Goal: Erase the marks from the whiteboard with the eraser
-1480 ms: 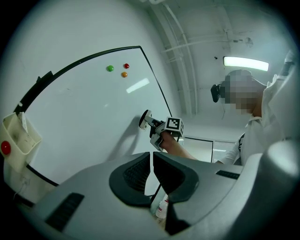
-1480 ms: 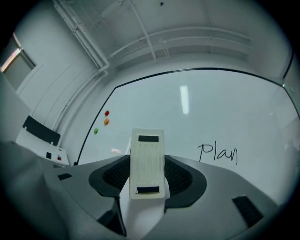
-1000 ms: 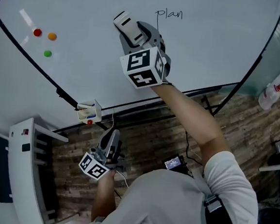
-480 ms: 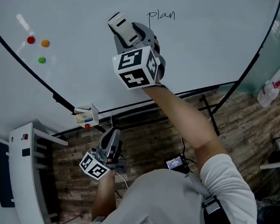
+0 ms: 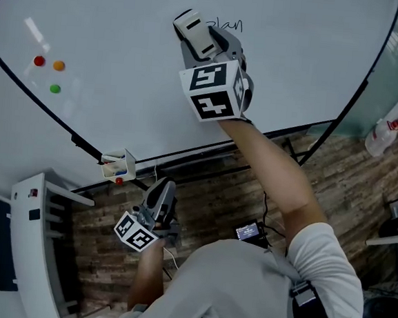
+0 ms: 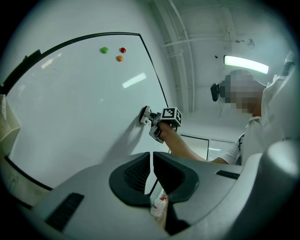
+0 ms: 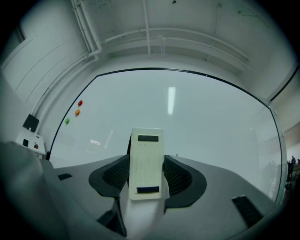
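In the head view the right gripper [image 5: 207,46] is clamped on the eraser [image 5: 195,28], a pale, flat, hard-shelled block pressed to the smooth, glossy whiteboard [image 5: 312,54] over the start of the thin handwritten mark [image 5: 230,24]; the left gripper [image 5: 160,189] hangs low above the wooden floor [image 5: 223,198]. In the left gripper view its ribbed black pads [image 6: 136,176] meet, with nothing between them. In the right gripper view the jaws squeeze the eraser's long sides near its lower half. The eraser looks light and stiff, probably slick plastic, so a firm side hold like this should suit it; flat, even pressure likely wipes cleanest
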A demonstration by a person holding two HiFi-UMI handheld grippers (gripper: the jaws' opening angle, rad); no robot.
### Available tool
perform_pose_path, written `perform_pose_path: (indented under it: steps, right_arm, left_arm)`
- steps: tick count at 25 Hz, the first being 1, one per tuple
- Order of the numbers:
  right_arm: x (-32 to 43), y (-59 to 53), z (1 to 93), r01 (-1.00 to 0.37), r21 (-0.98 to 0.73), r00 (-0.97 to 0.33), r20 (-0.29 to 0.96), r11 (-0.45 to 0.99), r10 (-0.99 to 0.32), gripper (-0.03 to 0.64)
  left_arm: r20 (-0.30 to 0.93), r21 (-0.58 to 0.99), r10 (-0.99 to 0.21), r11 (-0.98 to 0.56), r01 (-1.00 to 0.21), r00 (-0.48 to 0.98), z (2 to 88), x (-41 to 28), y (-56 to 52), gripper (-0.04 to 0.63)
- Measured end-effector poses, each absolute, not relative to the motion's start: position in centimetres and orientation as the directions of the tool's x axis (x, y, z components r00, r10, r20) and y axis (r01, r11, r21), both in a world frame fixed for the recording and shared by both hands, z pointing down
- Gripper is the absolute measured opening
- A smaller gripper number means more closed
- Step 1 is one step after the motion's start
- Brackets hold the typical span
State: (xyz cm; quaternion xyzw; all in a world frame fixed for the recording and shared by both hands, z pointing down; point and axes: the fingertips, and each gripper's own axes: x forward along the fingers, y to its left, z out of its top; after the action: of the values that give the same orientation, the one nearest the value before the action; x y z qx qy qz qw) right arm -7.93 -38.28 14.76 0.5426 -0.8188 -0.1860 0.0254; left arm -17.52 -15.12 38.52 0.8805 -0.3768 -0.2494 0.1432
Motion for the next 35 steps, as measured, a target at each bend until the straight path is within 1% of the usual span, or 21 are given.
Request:
perform_pose_path:
  steps: [11,17,29,35]
  right_arm:
    - [-2.0,-39.4,14.5,-0.913,0.301,-0.337,-0.172,0.277,-0.926,0.249]
    - [2.4,-40.7,14.8,-0.924,0.292,-0.303,-0.172,0.245,-0.937,0.249]
    - [8.1,-42.3,15.5,-0.946,0.287,-0.204,-0.158,0.153,-0.966,0.249]
    - [9.5,-42.3,15.7,-0.951,0.295,-0.150,-0.160,0.098,-0.976,0.249]
  left_arm:
    - [-0.327,0.433,-0.709,-0.700,-0.568,0.625,38.4,-15.8,-15.8,0.009]
    - [-0.315,0.431,-0.707,-0.701,-0.568,0.633,38.3,-13.6,-16.4,0.009]
    - [-0.309,0.435,-0.704,-0.703,-0.562,0.640,38.3,-13.4,-16.6,0.009]
    - [-0.312,0.445,-0.707,-0.699,-0.560,0.634,38.7,-14.5,-15.9,0.009]
